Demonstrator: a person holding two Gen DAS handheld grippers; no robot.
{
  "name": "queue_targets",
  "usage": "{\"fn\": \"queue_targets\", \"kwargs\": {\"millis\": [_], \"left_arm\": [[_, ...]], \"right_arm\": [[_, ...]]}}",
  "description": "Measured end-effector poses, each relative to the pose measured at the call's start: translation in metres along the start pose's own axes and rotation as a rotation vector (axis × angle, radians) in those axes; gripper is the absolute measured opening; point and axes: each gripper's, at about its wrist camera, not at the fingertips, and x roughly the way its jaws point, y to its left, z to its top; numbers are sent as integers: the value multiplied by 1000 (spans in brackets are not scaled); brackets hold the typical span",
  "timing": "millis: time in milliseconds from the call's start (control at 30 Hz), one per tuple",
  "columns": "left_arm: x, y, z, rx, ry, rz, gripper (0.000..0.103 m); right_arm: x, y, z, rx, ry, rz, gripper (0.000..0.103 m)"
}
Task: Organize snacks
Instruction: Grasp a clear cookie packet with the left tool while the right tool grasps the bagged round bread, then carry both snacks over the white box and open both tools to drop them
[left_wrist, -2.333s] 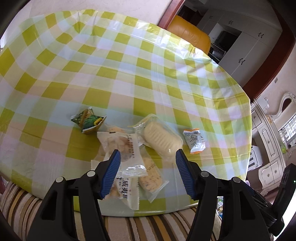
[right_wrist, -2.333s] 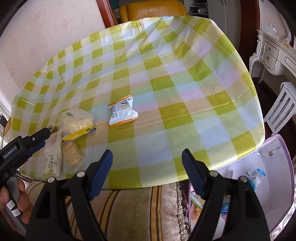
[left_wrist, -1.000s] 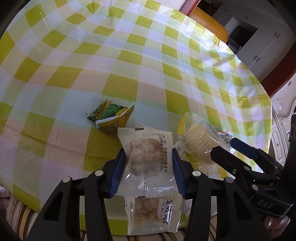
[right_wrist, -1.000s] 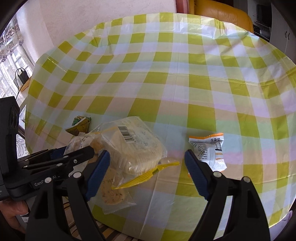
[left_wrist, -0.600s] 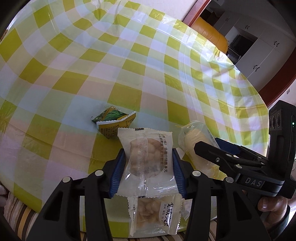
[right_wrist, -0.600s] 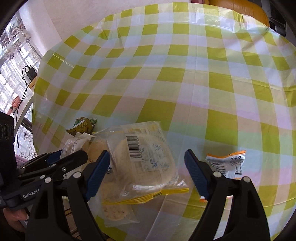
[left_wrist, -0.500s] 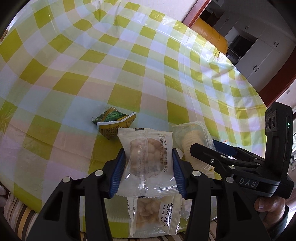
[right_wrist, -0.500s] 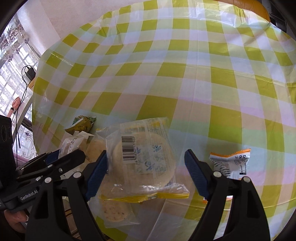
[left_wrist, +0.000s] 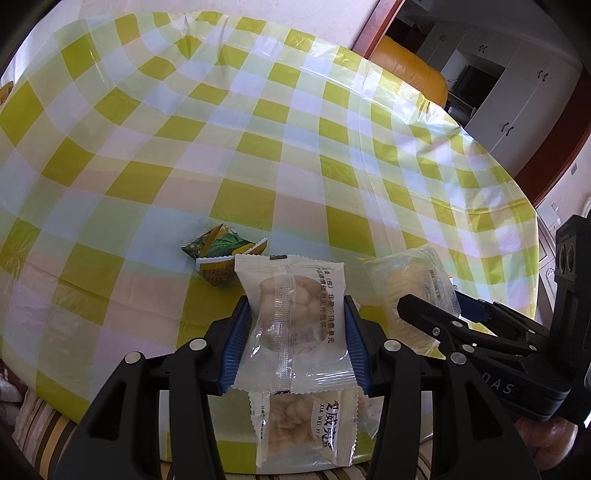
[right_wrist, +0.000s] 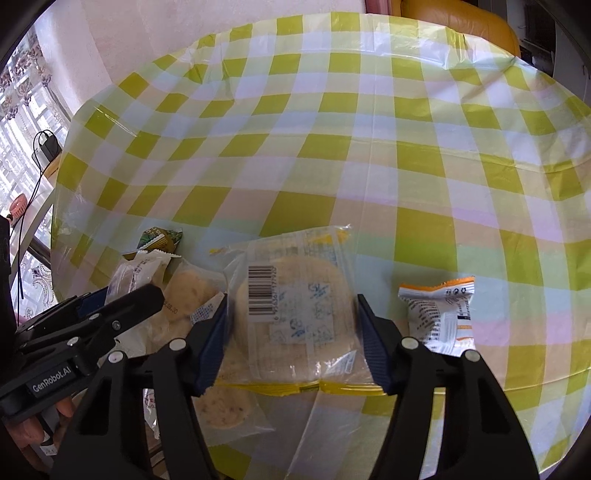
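Observation:
My left gripper (left_wrist: 295, 343) is shut on a clear packet of puffed snack (left_wrist: 293, 325), held just above a second like packet (left_wrist: 306, 428) at the table's near edge. My right gripper (right_wrist: 291, 339) is shut on a clear round-cake packet with a barcode (right_wrist: 295, 314); it also shows in the left wrist view (left_wrist: 410, 295). A green-yellow packet (left_wrist: 218, 254) lies behind the left gripper. A white-orange packet (right_wrist: 441, 314) lies right of the right gripper. A biscuit packet (right_wrist: 221, 406) lies under the cake packet.
The round table wears a yellow-green checked plastic cloth (left_wrist: 258, 147). An orange chair (left_wrist: 410, 70) stands at the far side. White cupboards (left_wrist: 509, 85) are beyond. A striped cushion (left_wrist: 48, 435) lies below the near edge.
My right gripper has closed its jaws onto the round-cake packet. My left gripper keeps its hold on the puffed snack packet and has shifted little.

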Motion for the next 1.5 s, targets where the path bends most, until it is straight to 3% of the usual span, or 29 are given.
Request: {"fn": "queue_targets", "kwargs": {"millis": [700,1500], "left_arm": [[-28,-57,-19,126,-20,-59,47],[-12,-211,-83,422,137,-266,47]], "right_arm": [[-84,-44,-72,165,-81,-128,63],[-163,-148,-154,399,-135,-297,63]]}}
